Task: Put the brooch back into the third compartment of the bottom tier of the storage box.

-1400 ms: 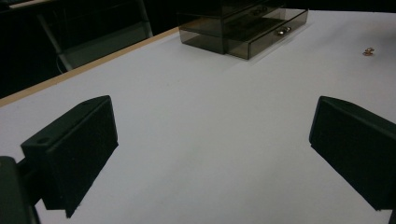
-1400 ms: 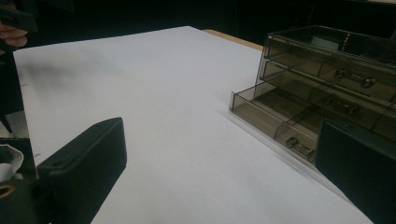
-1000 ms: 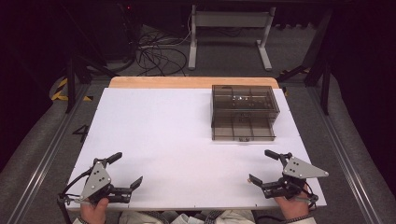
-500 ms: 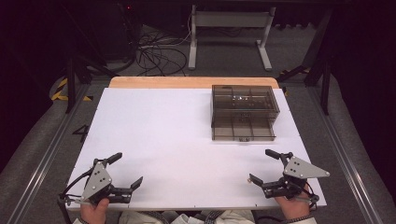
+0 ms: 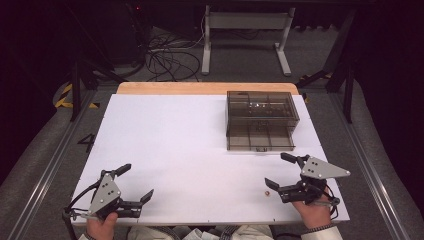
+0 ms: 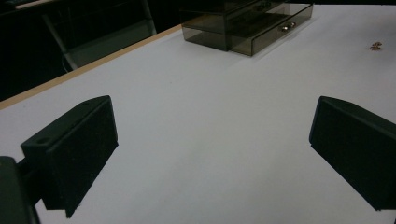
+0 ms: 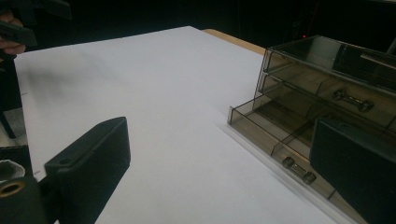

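A smoky see-through drawer unit [image 5: 260, 112] stands at the table's far right, its bottom drawer [image 5: 259, 137] pulled out toward me. A tiny brown object [image 5: 267, 192] lies on the white table top [image 5: 190, 145] just left of my right gripper [image 5: 275, 169], which rests open near the front right edge. My left gripper [image 5: 138, 180] is open at the front left with nothing between its jaws. The left gripper view shows its open jaws [image 6: 212, 154], the drawer unit [image 6: 247, 21] far off and the small object [image 6: 376, 45]. The right gripper view looks past its open jaws [image 7: 219, 172] at the open drawer [image 7: 280, 135].
A wooden strip [image 5: 205, 88] edges the table's far side. Behind it on the dark floor are cables [image 5: 170, 55] and a grey stand [image 5: 245, 30]. The person's left hand [image 7: 11, 44] shows at the top left of the right gripper view.
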Demonstrator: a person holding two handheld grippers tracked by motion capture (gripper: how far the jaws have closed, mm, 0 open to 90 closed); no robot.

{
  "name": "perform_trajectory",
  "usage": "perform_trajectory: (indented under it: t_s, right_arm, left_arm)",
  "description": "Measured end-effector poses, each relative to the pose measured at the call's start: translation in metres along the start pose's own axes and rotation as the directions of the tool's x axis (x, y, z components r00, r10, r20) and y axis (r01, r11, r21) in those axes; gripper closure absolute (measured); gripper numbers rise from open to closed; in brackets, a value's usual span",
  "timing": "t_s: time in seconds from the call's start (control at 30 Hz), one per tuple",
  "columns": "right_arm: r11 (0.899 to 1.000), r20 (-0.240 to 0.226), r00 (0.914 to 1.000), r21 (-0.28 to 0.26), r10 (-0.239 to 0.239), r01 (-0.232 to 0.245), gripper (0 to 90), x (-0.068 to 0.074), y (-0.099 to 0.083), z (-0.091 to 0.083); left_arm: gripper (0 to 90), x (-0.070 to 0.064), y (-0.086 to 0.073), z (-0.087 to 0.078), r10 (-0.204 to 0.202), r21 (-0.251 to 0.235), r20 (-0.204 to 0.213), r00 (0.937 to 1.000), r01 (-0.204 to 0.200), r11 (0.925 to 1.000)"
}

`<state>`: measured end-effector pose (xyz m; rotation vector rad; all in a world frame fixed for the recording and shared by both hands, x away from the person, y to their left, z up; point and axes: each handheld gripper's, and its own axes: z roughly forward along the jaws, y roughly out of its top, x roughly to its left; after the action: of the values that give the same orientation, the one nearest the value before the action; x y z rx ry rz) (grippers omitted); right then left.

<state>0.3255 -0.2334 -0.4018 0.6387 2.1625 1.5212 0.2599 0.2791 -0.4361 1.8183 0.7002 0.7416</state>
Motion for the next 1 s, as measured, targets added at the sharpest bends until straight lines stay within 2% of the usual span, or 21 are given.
perform_trajectory:
  t_s: [0.33, 0.53, 0.87, 1.0]
  right_arm:
    - [0.999, -0.019, 0.9998, 0.035, -0.004, 0.004, 6.0, -0.006, 0.010, 0.014]
    - [0.997, -0.020, 0.9998, 0.074, -0.010, 0.011, 6.0, -0.010, 0.018, 0.022]
    - [0.995, -0.052, 0.9983, 0.091, -0.026, 0.030, 5.8, -0.015, 0.026, 0.031]
    - [0.992, -0.071, 0.9969, 0.119, -0.034, 0.043, 5.5, -0.014, 0.027, 0.034]
  left_arm:
    - [1.8, 0.000, 0.000, 0.000, 0.000, 0.002, -0.002, 1.0000, 0.000, 1.0000]
    - [1.8, 0.001, 0.000, 0.000, -0.003, 0.003, -0.005, 1.0000, 0.003, 1.0000]
    - [1.8, 0.001, -0.001, 0.001, -0.003, 0.008, 0.000, 1.0000, 0.003, 1.0000]
    - [1.8, 0.001, -0.001, 0.001, -0.002, 0.005, -0.004, 1.0000, 0.003, 1.0000]
